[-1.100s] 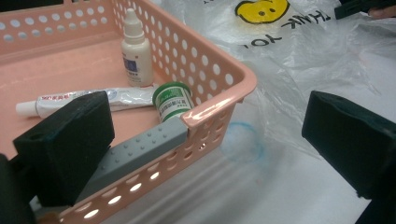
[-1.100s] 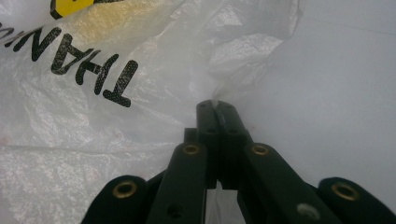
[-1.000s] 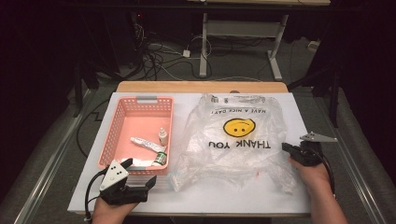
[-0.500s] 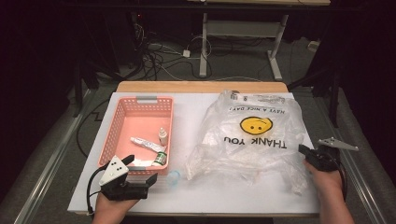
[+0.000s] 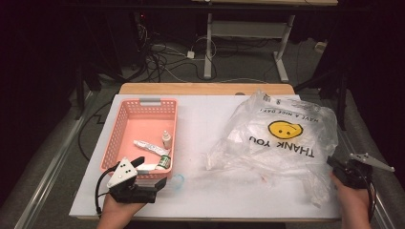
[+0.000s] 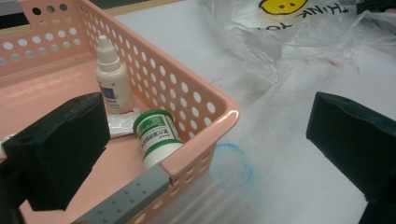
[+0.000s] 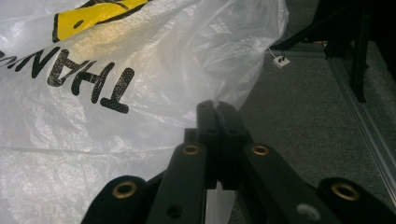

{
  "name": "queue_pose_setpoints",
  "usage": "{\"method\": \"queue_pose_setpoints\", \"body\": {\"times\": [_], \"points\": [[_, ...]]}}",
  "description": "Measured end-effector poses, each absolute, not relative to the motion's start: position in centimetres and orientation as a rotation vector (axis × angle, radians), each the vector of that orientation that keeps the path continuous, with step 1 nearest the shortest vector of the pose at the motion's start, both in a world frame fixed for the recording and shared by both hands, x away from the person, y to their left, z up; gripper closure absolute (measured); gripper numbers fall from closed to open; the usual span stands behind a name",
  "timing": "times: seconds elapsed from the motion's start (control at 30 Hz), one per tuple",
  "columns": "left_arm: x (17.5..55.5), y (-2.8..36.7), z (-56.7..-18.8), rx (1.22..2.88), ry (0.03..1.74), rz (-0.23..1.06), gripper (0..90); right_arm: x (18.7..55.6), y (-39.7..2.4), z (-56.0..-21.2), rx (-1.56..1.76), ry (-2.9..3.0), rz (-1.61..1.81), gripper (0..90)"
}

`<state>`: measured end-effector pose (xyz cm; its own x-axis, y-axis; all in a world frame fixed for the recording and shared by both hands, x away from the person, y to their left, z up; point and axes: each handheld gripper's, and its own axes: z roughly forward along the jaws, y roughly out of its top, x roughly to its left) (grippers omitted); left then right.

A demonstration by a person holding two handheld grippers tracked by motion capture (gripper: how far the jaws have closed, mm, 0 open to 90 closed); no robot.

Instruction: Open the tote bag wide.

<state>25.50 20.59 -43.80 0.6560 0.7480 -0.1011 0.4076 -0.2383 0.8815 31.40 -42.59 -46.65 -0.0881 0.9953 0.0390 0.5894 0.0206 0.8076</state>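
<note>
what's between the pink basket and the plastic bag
Just bare white table in the high view; a faint blue ring marks it near the basket corner, well short of the bag.

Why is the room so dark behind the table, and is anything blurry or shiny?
High view: light falls on the white table while the floor behind stays dim. Left gripper view: the near basket wall smears with blur; the white bottle is sharp. Right gripper view: the plastic bag shines with glare, and the close black right gripper looks soft.
</note>
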Motion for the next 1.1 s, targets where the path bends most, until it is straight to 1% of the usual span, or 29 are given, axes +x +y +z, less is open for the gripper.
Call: {"method": "queue_pose_setpoints", "body": {"times": [0.07,0.13,0.17,0.2,0.23,0.3,0.4,0.47,0.5,0.53,0.67,0.7,0.77,0.97,1.03,1.1], "points": [[25.7,20.6,-43.9,1.86,0.912,0.389,0.0,31.3,-42.3,-46.8,1.614,1.775,0.903,90.0],[25.8,20.4,-43.9,1.875,0.904,0.382,0.0,31.2,-42.1,-46.9,1.609,1.789,0.899,89.8],[25.9,20.2,-44.0,1.89,0.889,0.391,0.0,31.0,-41.7,-47.0,1.596,1.804,0.888,77.2],[25.9,20.2,-44.0,1.89,0.889,0.391,0.0,30.9,-41.6,-46.9,1.588,1.803,0.89,69.6],[25.9,20.0,-44.0,1.889,0.885,0.391,0.0,30.7,-41.5,-46.7,1.586,1.797,0.906,64.2],[25.9,19.8,-44.0,1.891,0.874,0.39,0.0,30.0,-41.4,-46.3,1.565,1.779,0.917,54.6],[25.9,19.7,-43.9,1.887,0.868,0.392,0.0,28.5,-41.2,-45.5,1.542,1.784,0.975,47.5],[26.0,19.7,-43.9,1.888,0.864,0.392,0.0,27.2,-40.8,-45.2,1.512,1.801,0.983,45.6],[26.1,19.7,-43.9,1.89,0.863,0.391,0.0,27.2,-40.8,-45.2,1.512,1.801,0.983,45.6],[26.1,19.7,-44.0,1.889,0.862,0.39,0.0,25.8,-40.5,-44.9,1.506,1.804,1.005,43.5],[26.3,19.7,-44.0,1.883,0.867,0.386,0.0,23.8,-39.9,-45.0,1.494,1.842,1.008,42.0],[26.3,19.8,-44.1,1.882,0.868,0.384,0.0,23.8,-39.9,-45.0,1.494,1.842,1.008,42.0],[26.4,19.8,-44.1,1.881,0.872,0.381,0.0,22.7,-39.8,-45.6,1.49,1.89,0.993,44.6],[26.5,19.7,-44.2,1.884,0.874,0.378,0.0,21.1,-40.0,-46.6,1.512,1.935,0.951,46.0],[26.5,19.7,-44.1,1.881,0.873,0.381,0.0,21.0,-40.1,-46.7,1.517,1.944,0.935,46.0],[26.4,19.5,-44.1,1.881,0.872,0.381,0.0,21.3,-40.9,-47.1,1.55,1.941,0.95,49.7]]}}
